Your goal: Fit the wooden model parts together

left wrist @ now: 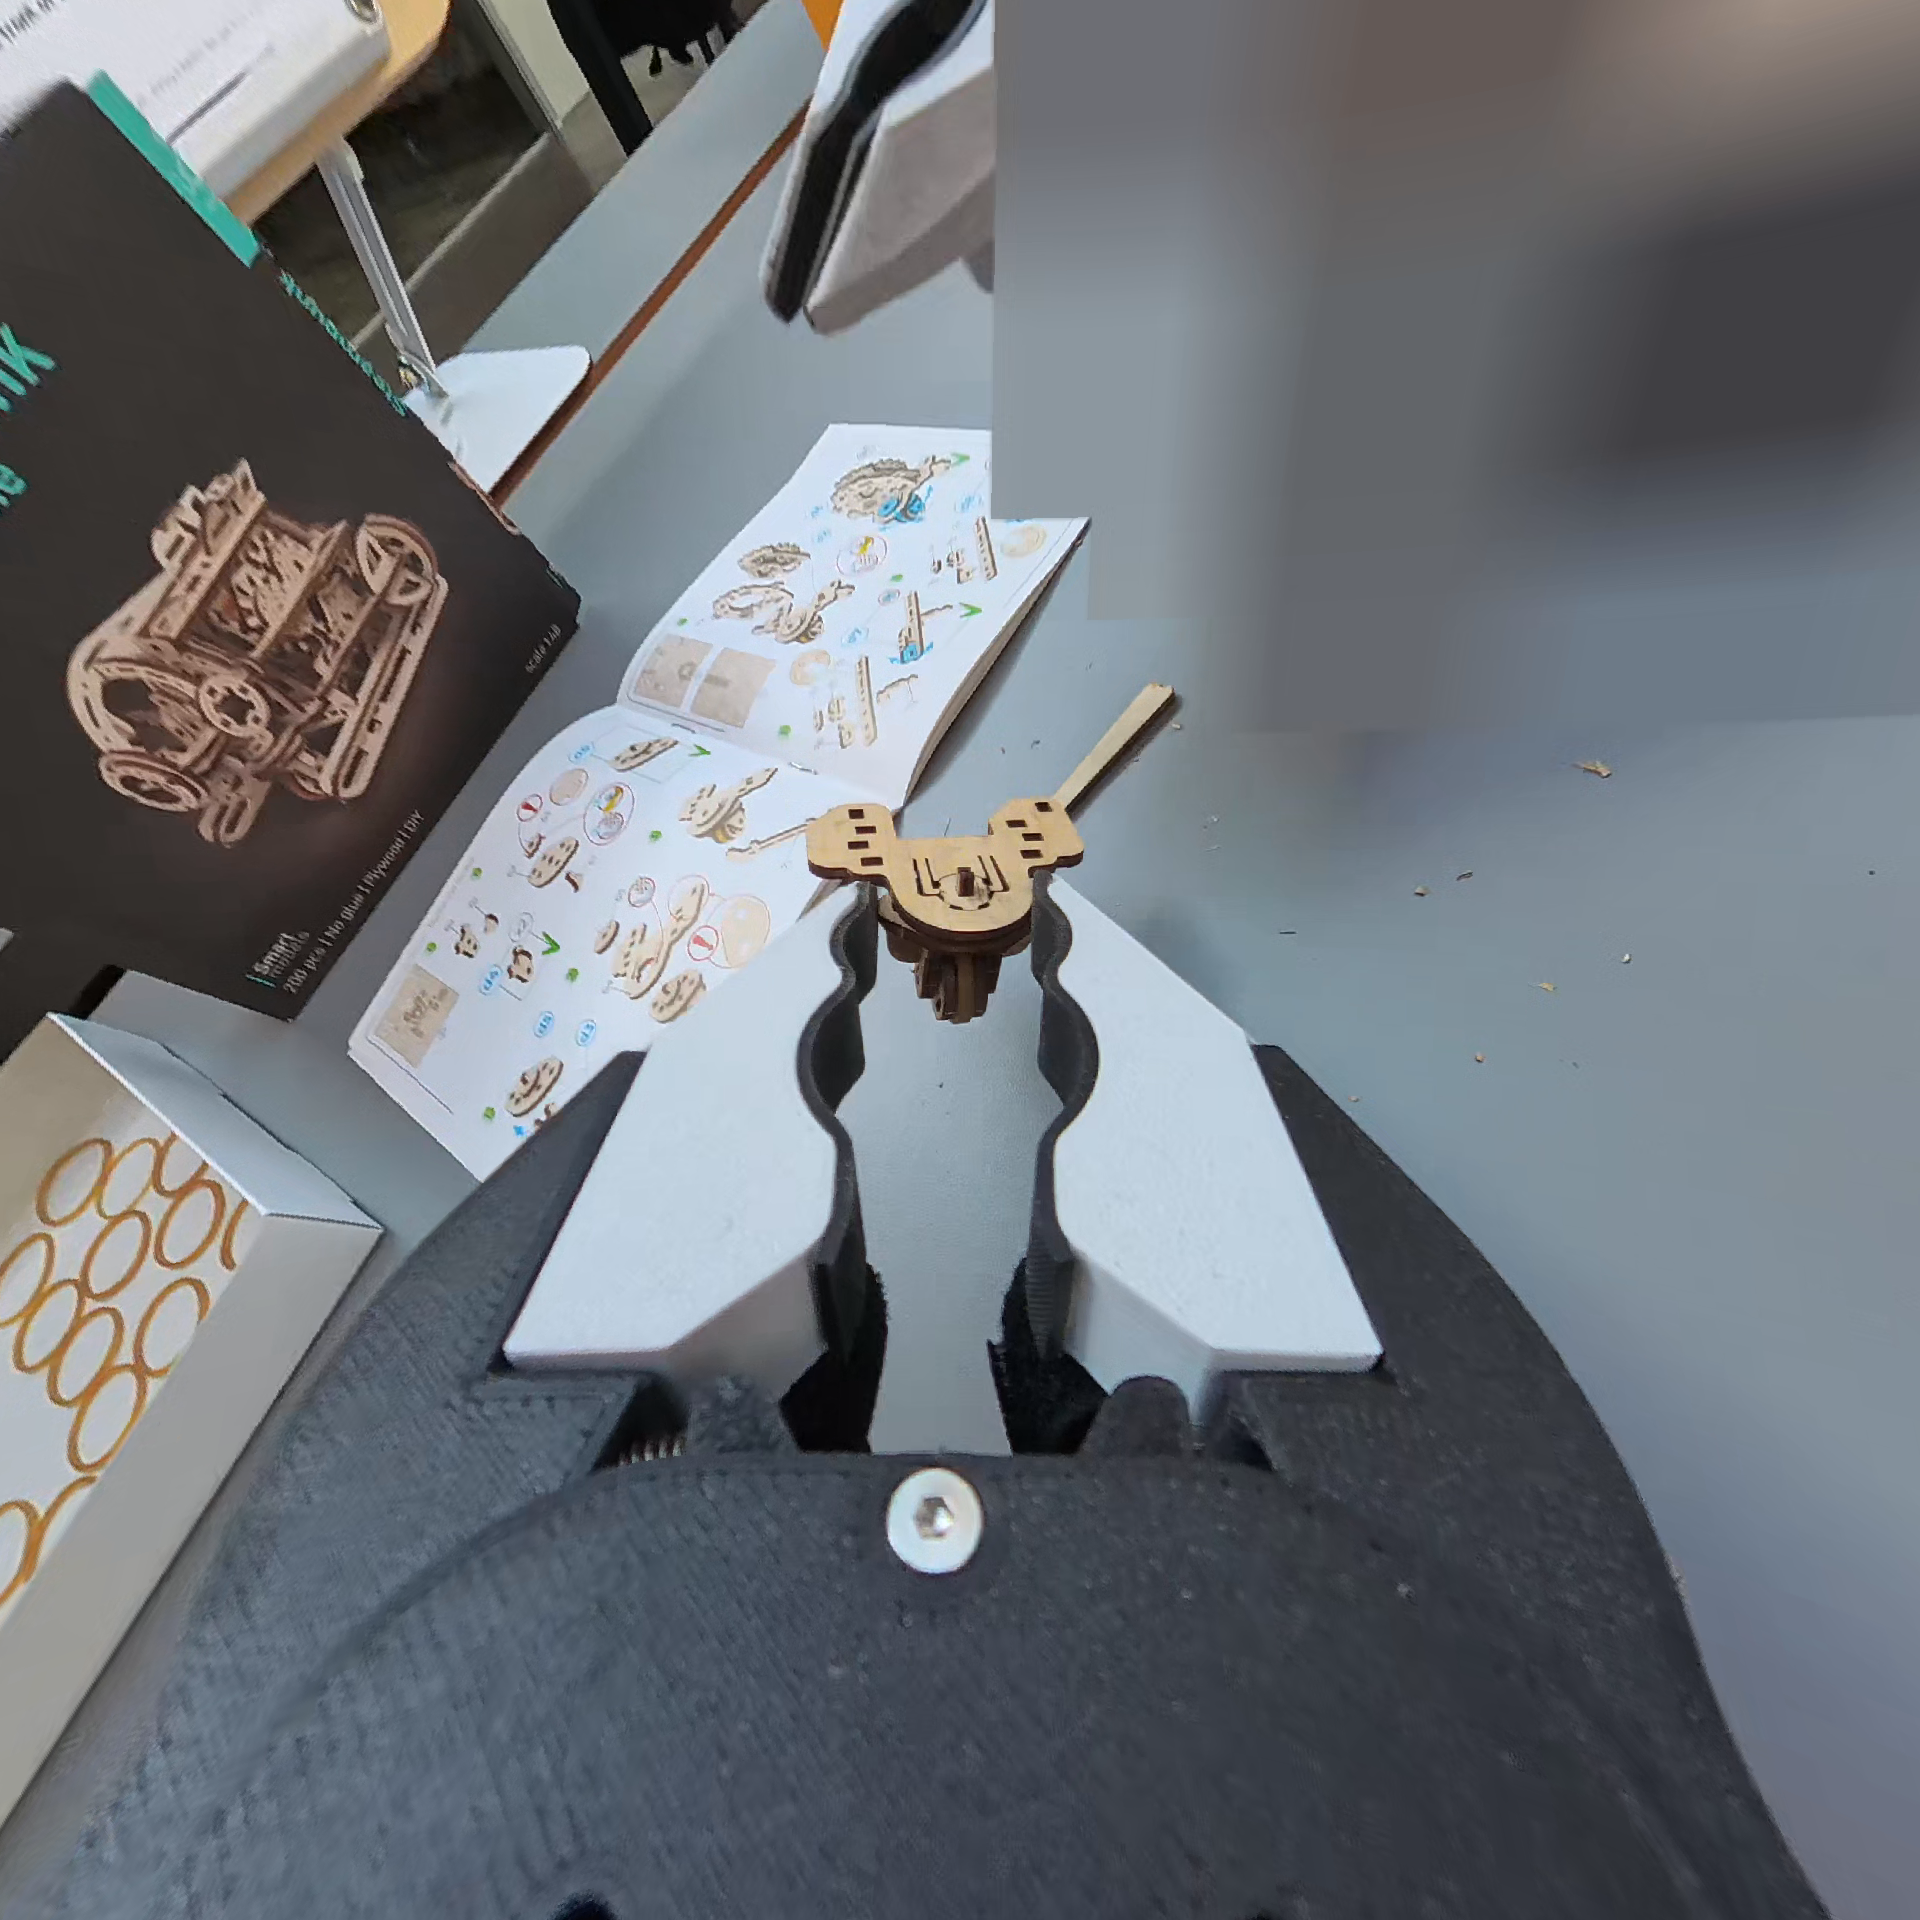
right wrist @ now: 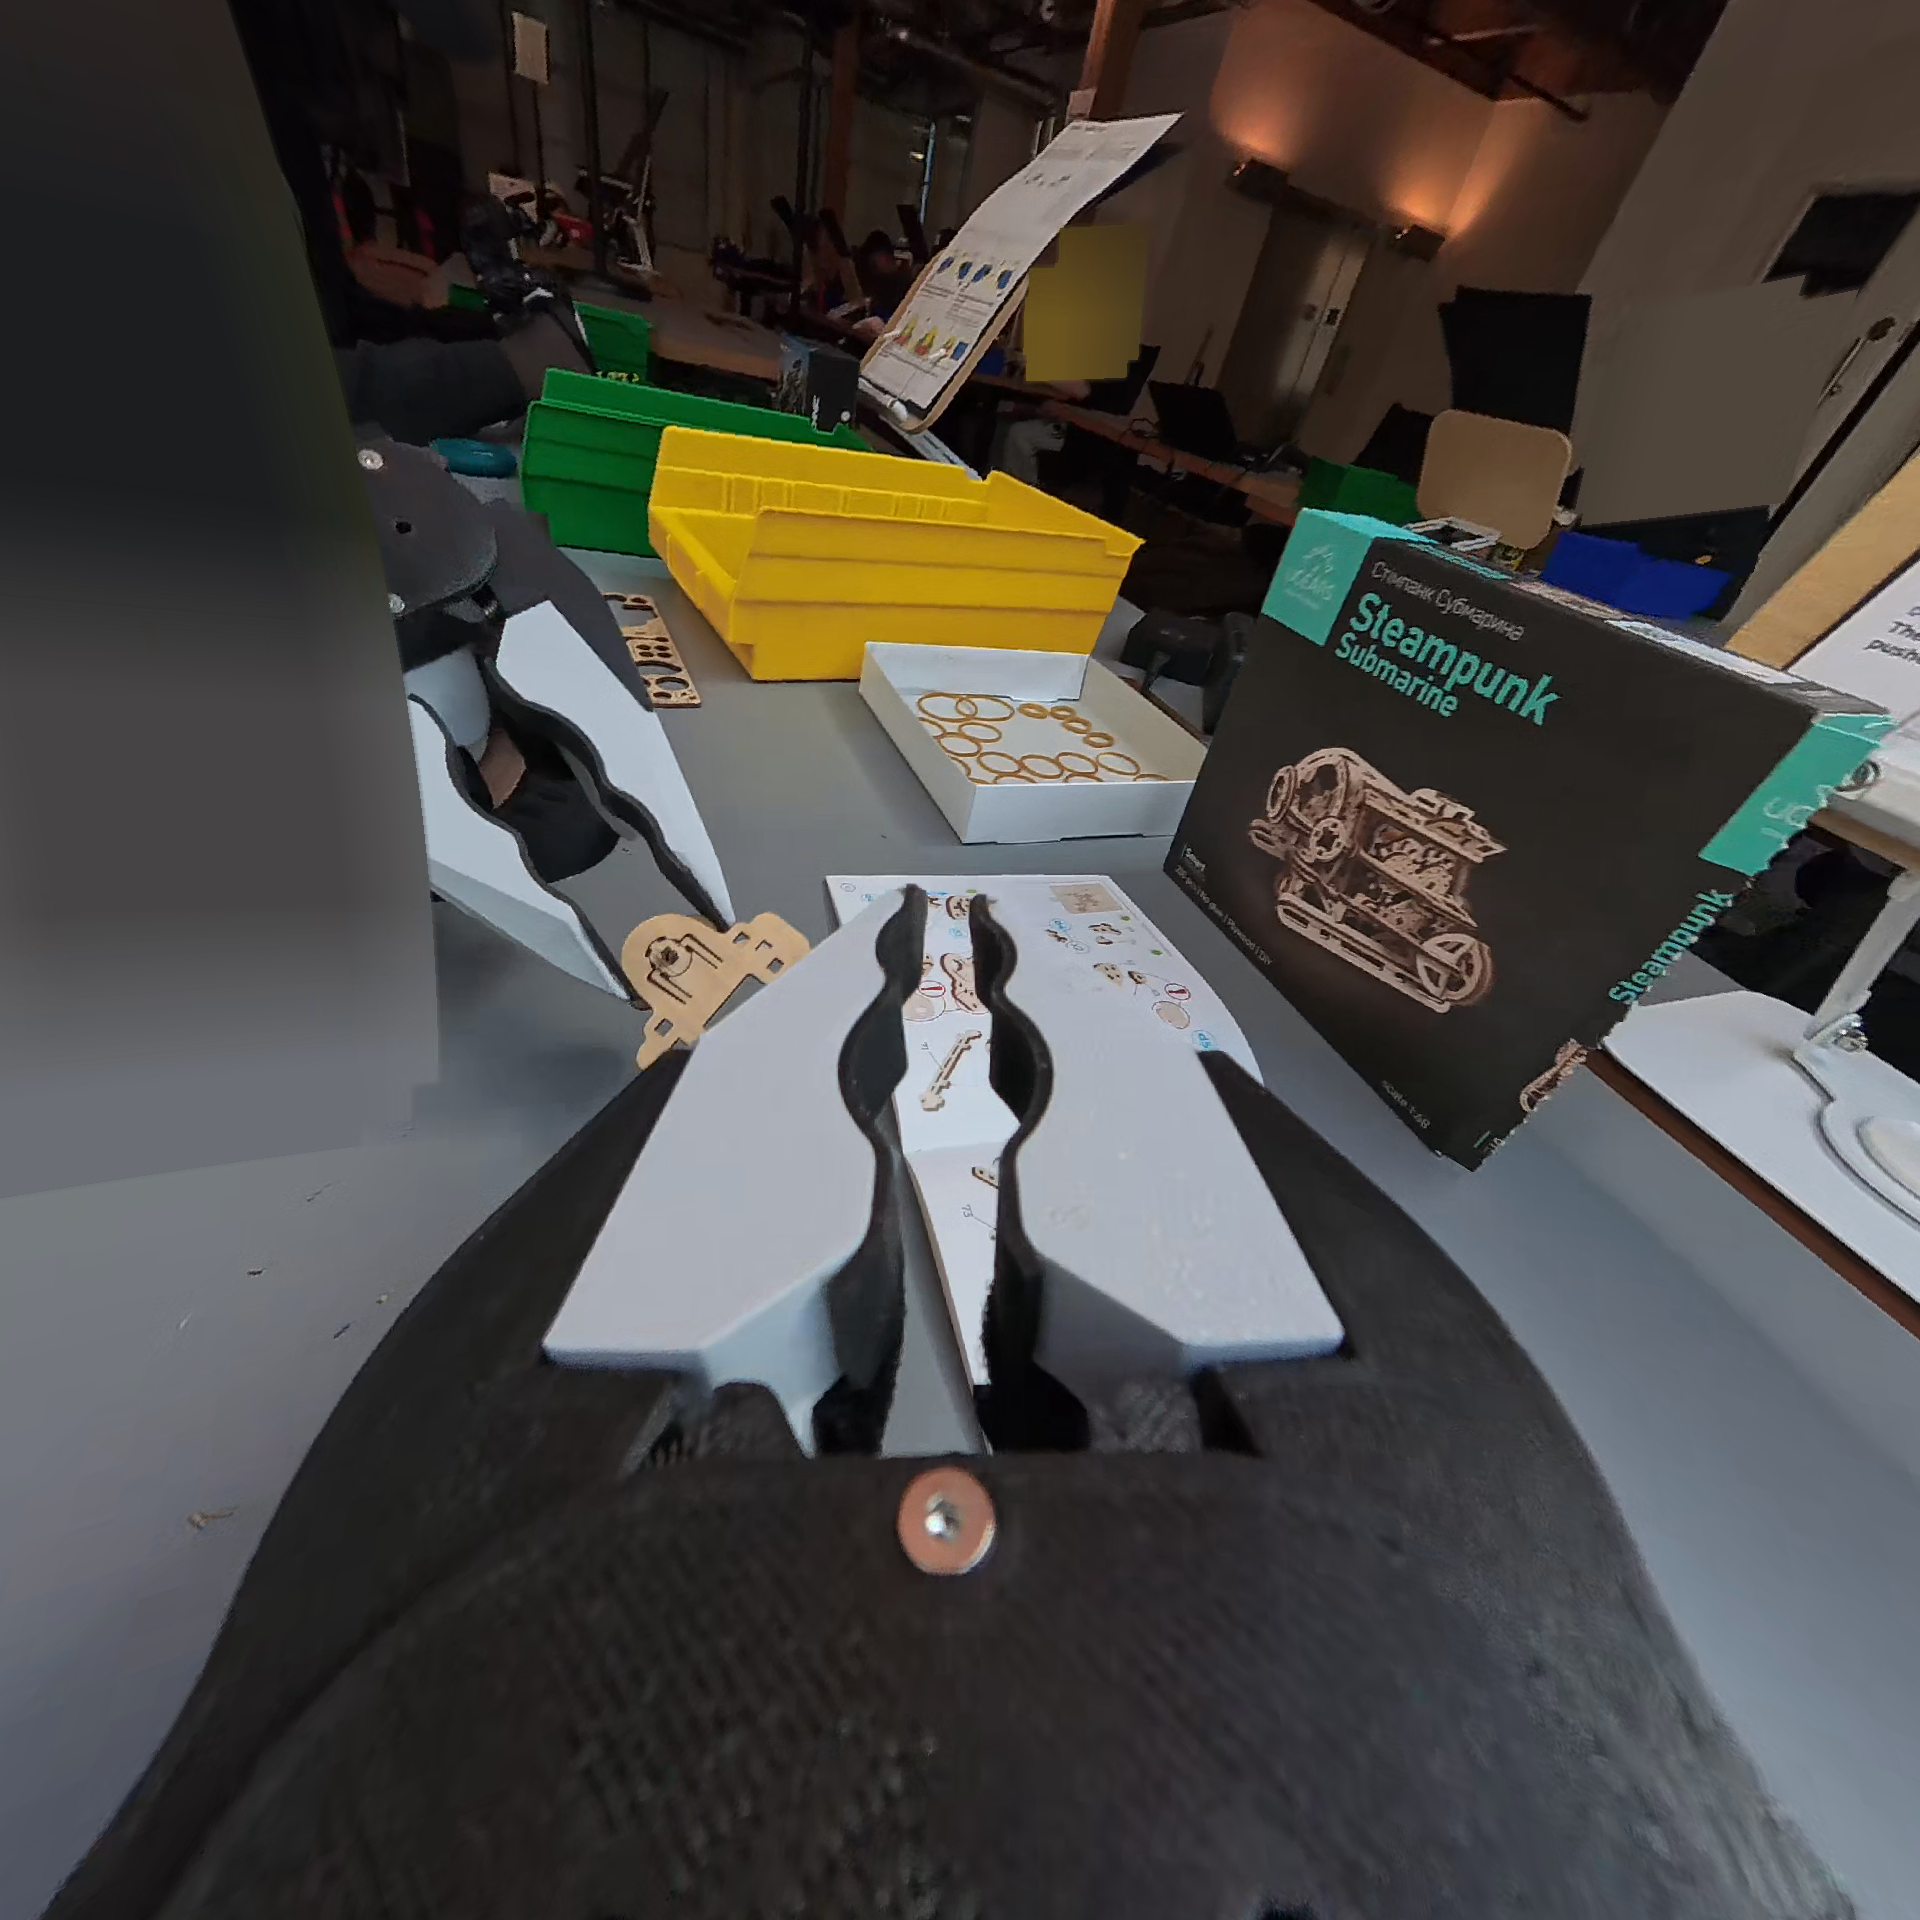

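Wooden sub-assembly [left wrist: 943,873] sits pinched at the left gripper [left wrist: 948,914] tips; the empty, nearly closed right gripper [right wrist: 948,914] hovers just right.

My left gripper [left wrist: 951,904] tips hide wooden part's [left wrist: 945,868] lower stack; stick [left wrist: 1117,743] behind it partly covered, far end near blur.

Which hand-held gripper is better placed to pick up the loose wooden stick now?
Probably the right hand-held gripper: it is empty, while the left hand-held gripper grips the flat lobed wooden assembly. The thin wooden stick lies beyond.
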